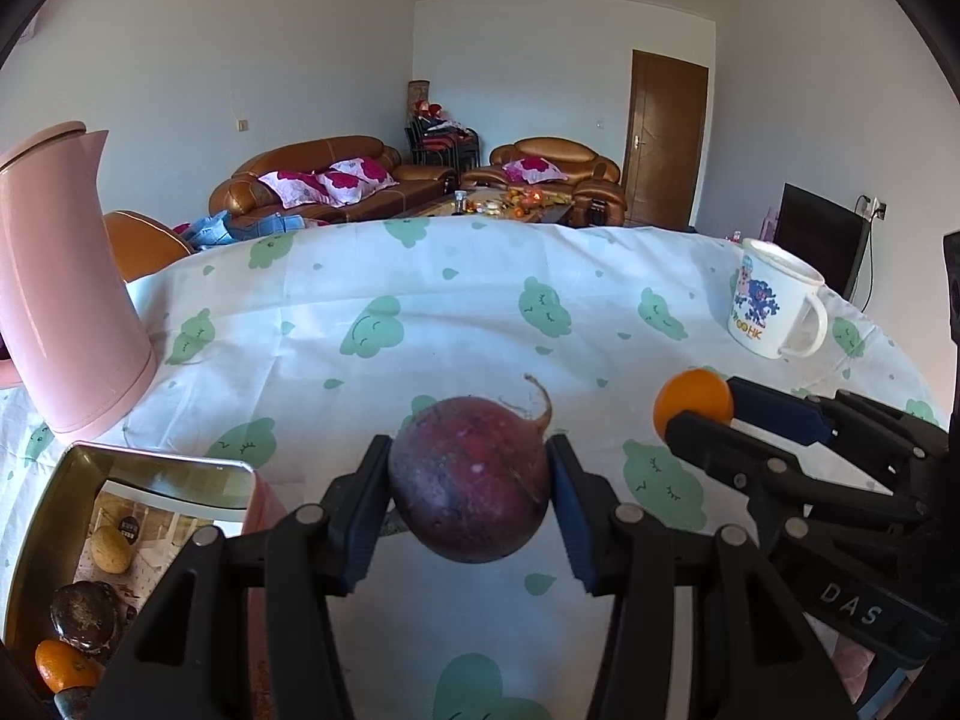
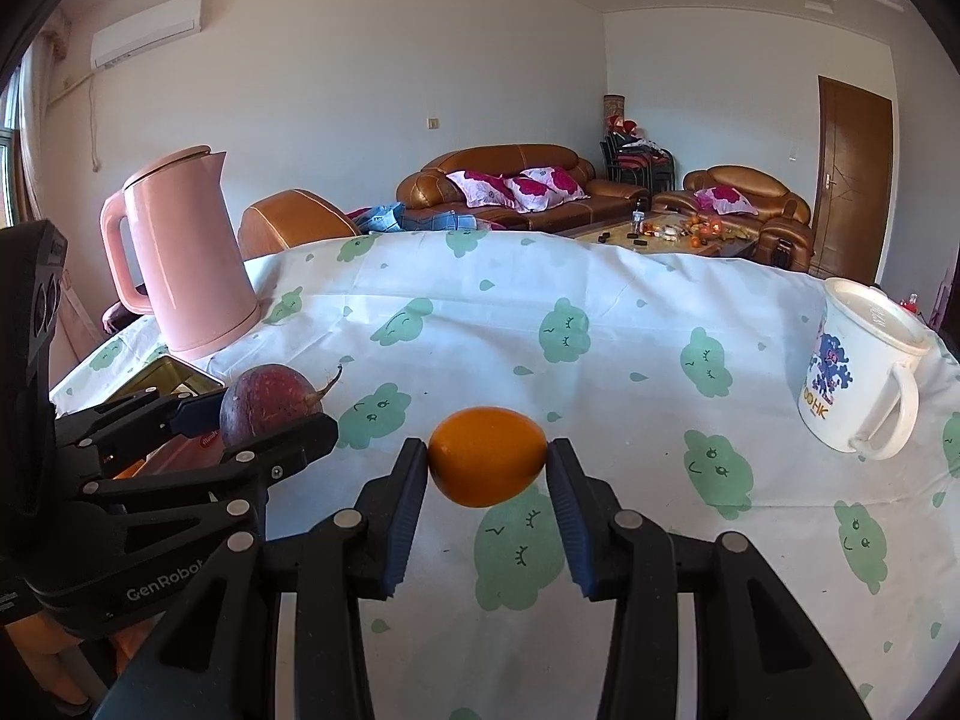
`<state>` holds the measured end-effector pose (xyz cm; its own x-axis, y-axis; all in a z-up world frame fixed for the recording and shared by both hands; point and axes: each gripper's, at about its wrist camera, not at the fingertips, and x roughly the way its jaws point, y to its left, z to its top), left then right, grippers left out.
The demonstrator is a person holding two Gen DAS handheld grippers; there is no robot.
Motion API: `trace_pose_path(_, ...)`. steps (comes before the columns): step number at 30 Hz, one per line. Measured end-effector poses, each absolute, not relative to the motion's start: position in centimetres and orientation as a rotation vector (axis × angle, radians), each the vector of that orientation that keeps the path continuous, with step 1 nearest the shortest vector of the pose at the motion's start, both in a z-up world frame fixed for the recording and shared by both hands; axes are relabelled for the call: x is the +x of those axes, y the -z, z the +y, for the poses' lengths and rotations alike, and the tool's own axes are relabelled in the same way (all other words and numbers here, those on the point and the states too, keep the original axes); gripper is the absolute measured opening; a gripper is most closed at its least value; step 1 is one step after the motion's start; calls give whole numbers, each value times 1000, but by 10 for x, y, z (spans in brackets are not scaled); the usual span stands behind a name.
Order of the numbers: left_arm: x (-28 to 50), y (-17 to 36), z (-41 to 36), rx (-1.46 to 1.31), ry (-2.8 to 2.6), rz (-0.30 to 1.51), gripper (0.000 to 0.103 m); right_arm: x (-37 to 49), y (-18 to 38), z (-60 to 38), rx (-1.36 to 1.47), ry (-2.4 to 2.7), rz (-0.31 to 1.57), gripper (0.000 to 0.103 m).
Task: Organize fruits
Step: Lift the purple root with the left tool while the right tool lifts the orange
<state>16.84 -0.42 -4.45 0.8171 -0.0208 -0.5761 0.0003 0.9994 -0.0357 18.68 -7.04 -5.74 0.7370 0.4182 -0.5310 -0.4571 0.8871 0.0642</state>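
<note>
Passionfruit between left jaws — orange (likewise) between right.

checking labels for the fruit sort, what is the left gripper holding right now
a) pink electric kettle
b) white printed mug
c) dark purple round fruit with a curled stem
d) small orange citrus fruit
c: the left gripper is clamped on the dark purple round fruit with a curled stem, while the small orange citrus fruit sits in the right gripper.
</note>
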Motion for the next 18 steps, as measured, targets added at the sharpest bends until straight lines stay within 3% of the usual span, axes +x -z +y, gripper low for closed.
trace_pose_path(18,156,37,-9,2,-21,539,52,173,51,-74,-72,-473,485,43)
